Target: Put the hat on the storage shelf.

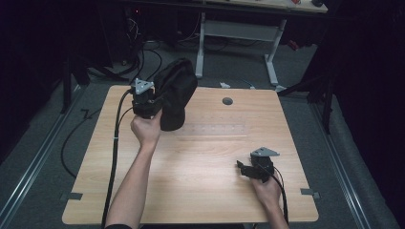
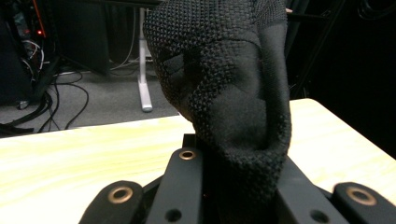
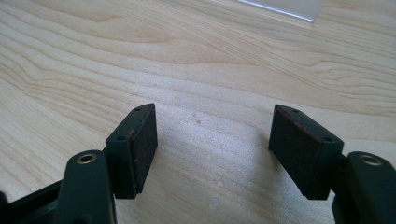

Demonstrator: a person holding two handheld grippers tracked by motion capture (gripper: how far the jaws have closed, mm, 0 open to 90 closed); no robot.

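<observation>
Two grippers are in your hands at the wooden table point(image 1: 200, 167), and one of them carries a load. Nearest you, at the table's right front, your right hand point(image 1: 267, 190) holds the right gripper point(image 1: 244, 169) low over bare wood, well apart from everything else. In the right gripper view its two padded jaws stand wide apart with plain wood grain between them and nothing touching either pad point(image 3: 142, 144); the corner of a clear plastic sheet point(image 3: 289, 8) lies flat on the wood beyond.

Farther in, on the left half of the table, your left hand point(image 1: 145, 128) raises the left gripper point(image 1: 160, 106), its cable point(image 1: 114, 157) trailing back toward you over the front edge. Its jaws are clamped on a black knitted cloth point(image 1: 175, 93), which bulges up and away from the grip. In the left gripper view the fabric point(image 2: 224, 84) is bunched between the jaws, rises from there and hangs in a thick fold, its coarse weave plain to see. From above, the cloth's lower end sits close over the wood; whether it touches cannot be told.

Past the cloth, a round grommet hole point(image 1: 227, 101) marks the table's far side. Beyond the far edge stand the white legs of another desk point(image 1: 239, 47) on grey floor.
</observation>
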